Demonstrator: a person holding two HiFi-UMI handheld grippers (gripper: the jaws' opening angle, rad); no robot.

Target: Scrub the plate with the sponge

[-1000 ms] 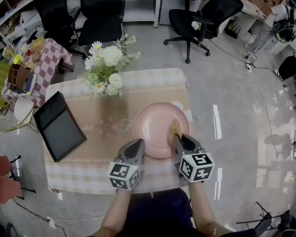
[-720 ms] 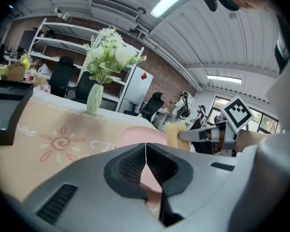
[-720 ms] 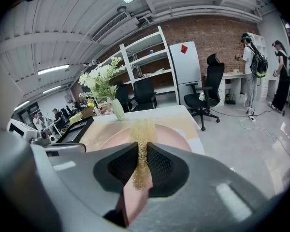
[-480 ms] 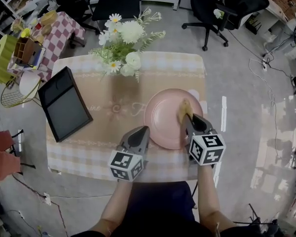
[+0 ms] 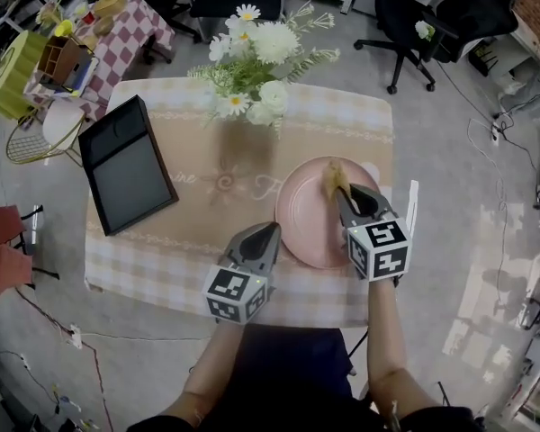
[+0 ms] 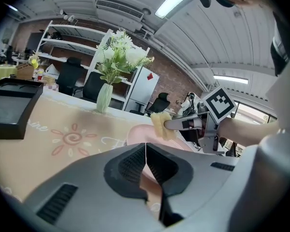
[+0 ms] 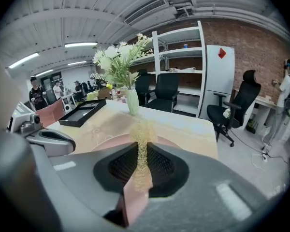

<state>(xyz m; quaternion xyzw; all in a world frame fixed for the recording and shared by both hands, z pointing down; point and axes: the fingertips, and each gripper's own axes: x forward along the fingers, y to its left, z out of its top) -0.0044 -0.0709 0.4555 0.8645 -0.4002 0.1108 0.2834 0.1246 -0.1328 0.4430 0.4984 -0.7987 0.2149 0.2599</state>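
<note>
Sponge [image 5: 333, 180], soft and pinched thin in the right gripper's [image 5: 344, 194] jaws, sits at the plate's [image 5: 301, 232] 1 o'clock. The plate looks stiff and slippery, best steadied by its rim. Left gripper [image 5: 266, 234], jaws together and empty, is at 8 o'clock.

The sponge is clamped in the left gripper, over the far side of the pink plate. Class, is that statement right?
Not quite. The sponge is clamped in the right gripper, not the left. The right gripper view shows it pinched between that gripper's jaws. The rest holds: it is over the far side of the pink plate.
</note>
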